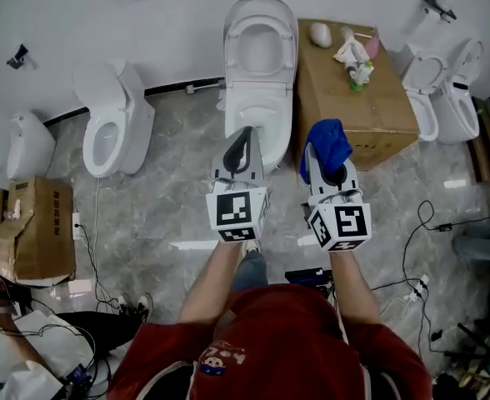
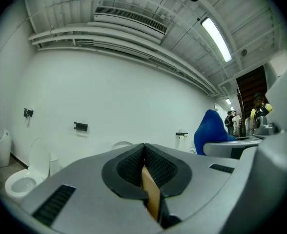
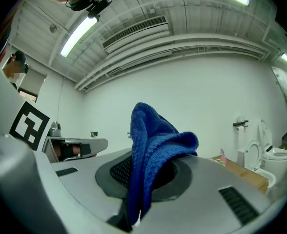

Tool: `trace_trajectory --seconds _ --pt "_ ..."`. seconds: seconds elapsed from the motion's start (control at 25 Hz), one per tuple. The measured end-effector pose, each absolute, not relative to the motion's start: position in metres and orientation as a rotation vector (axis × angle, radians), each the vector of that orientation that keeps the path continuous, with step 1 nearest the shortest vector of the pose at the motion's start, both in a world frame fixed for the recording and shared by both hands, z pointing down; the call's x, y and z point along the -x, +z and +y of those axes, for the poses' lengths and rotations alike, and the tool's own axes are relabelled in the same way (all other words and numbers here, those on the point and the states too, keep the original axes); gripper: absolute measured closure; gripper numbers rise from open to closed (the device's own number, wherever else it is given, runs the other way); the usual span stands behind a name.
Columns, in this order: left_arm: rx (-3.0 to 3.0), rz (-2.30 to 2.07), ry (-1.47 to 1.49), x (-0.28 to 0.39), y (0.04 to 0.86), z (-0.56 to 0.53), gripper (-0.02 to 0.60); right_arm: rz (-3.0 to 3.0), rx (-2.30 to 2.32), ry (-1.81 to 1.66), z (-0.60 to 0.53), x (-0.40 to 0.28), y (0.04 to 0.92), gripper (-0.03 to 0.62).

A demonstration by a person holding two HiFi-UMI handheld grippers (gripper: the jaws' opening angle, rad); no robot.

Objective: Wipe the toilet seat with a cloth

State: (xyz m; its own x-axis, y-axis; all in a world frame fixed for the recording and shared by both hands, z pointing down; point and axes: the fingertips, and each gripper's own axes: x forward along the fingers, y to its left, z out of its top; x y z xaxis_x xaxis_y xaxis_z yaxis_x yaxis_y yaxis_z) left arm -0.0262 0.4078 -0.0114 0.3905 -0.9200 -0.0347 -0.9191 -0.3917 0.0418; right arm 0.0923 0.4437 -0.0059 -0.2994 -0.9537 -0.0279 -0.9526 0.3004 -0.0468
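Observation:
A white toilet (image 1: 259,73) with its lid up stands against the far wall in the head view, its seat (image 1: 260,50) showing. My left gripper (image 1: 242,140) is shut and empty, held level just short of the bowl's front. My right gripper (image 1: 332,144) is shut on a blue cloth (image 1: 326,146), to the right of the bowl. In the right gripper view the cloth (image 3: 153,155) bunches up out of the closed jaws. In the left gripper view the jaws meet with nothing between them, and the blue cloth (image 2: 212,130) shows at the right.
A cardboard box (image 1: 353,90) with a spray bottle (image 1: 355,61) and small items stands right of the toilet. Another toilet (image 1: 112,123) stands at left, two more (image 1: 441,90) at right. Cables (image 1: 420,248) trail on the marble floor. Another carton (image 1: 28,232) sits at far left.

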Motion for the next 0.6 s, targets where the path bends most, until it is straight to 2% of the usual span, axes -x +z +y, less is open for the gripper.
trace_trajectory --seconds 0.2,0.6 --pt "-2.606 -1.695 -0.074 0.055 -0.003 0.335 0.565 2.49 1.865 -0.042 0.37 -0.062 0.001 0.534" --pt "-2.628 -1.66 -0.096 0.072 -0.014 0.255 0.565 2.467 1.885 -0.018 0.293 -0.045 -0.009 0.536"
